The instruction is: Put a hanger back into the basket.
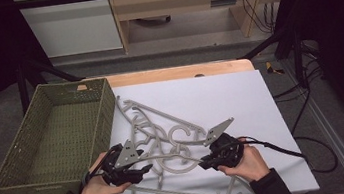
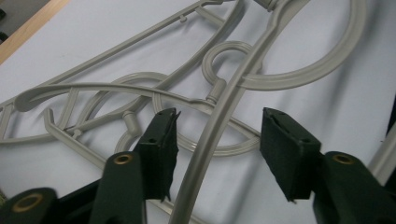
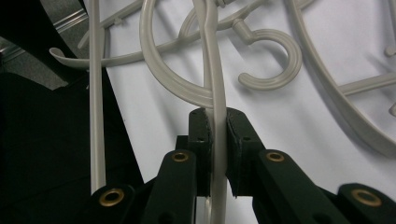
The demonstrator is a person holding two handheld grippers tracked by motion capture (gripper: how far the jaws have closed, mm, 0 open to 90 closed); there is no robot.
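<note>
Hanger arm (image 3: pixel 215 93) is clamped by the right gripper (image 3: pixel 215 154), running lengthwise away from it; left gripper (image 2: pixel 217 144) jaws are spread around another arm.

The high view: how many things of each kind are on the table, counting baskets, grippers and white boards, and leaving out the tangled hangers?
Green woven basket: 1
Black grippers: 2, the left gripper and the right gripper
White board: 1
Total: 4

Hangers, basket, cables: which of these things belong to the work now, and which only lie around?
In the work:
- hanger, clamped by the right gripper
- left gripper, jaws open around a hanger arm
- pile of hangers on the white board
- green basket, empty, probably their place

Lying about:
- floor cables
- wooden furniture behind the table
</note>
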